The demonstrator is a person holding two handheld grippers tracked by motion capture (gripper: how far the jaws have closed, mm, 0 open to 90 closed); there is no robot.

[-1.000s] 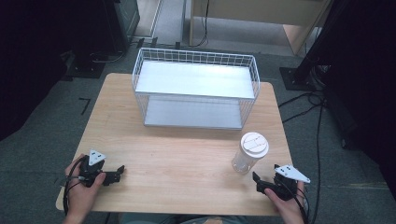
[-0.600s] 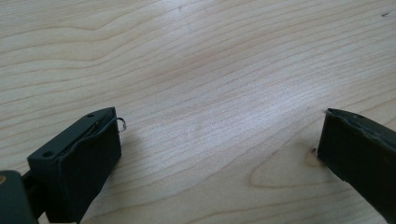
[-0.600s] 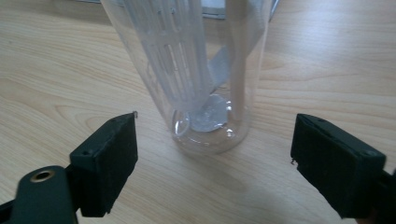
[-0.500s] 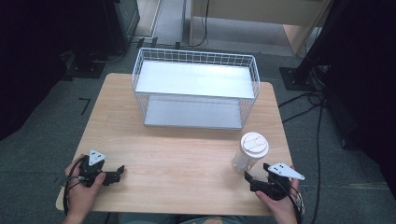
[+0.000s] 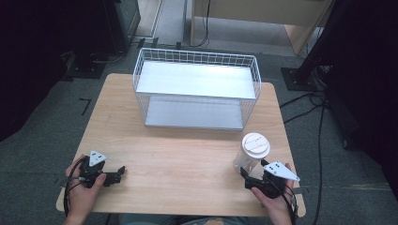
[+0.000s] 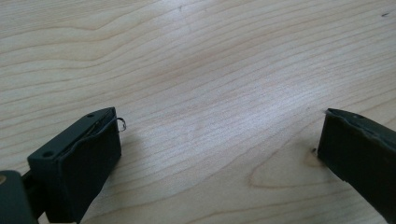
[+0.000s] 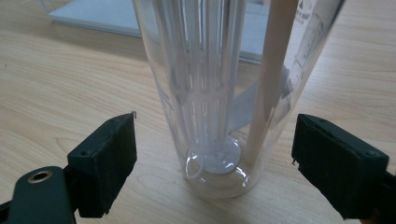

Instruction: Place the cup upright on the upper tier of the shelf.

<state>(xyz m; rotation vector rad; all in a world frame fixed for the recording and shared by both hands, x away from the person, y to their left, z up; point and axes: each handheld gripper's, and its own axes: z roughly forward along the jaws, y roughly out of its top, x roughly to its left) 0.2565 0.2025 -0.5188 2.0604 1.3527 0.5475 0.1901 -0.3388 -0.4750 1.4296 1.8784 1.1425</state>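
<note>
Clear tumbler between right gripper's spread jaws, untouched.

White wire basket (white panels inside) on wooden table.

On the table, a wire basket sits behind — a cup front-right.

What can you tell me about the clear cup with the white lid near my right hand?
The clear plastic cup stands upright on the wooden table, near its front right, in front of the wire basket. A white lid caps it. Inside are a ribbed clear insert and a pale straw-like stick. The right gripper is open around its base, not touching it.
</note>
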